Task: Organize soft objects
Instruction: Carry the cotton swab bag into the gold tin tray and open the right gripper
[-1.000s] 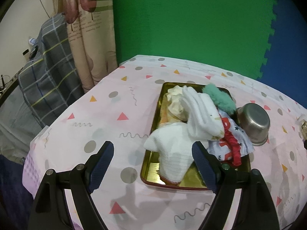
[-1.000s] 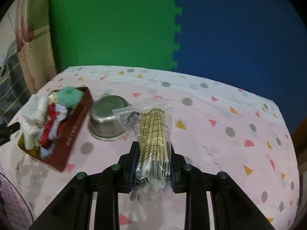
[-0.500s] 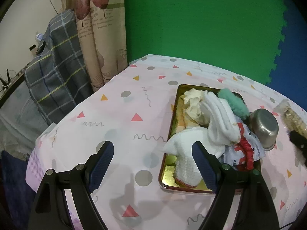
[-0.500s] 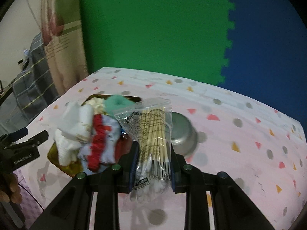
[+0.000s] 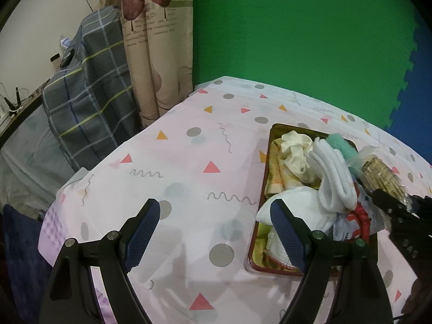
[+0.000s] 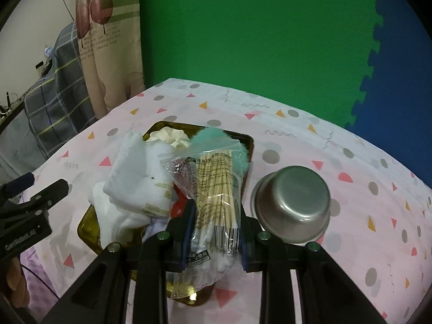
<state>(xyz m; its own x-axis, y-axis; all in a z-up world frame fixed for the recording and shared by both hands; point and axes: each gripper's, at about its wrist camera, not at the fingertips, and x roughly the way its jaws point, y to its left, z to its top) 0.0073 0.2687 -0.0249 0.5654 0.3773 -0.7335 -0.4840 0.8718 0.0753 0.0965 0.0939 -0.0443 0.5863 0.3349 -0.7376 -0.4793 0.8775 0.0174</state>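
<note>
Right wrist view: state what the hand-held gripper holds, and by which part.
The right hand-held gripper clamps a clear bag of cotton swabs near its lower end, by the barcode.

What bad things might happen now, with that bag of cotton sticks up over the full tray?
1. The tray is already heaped with socks and cloths, so the bag of cotton swabs may slide off if dropped on top.
2. The metal bowl sits right beside the tray; the right gripper could bump it.
3. The white cloth overhangs the tray's edge and might get dragged out.
</note>
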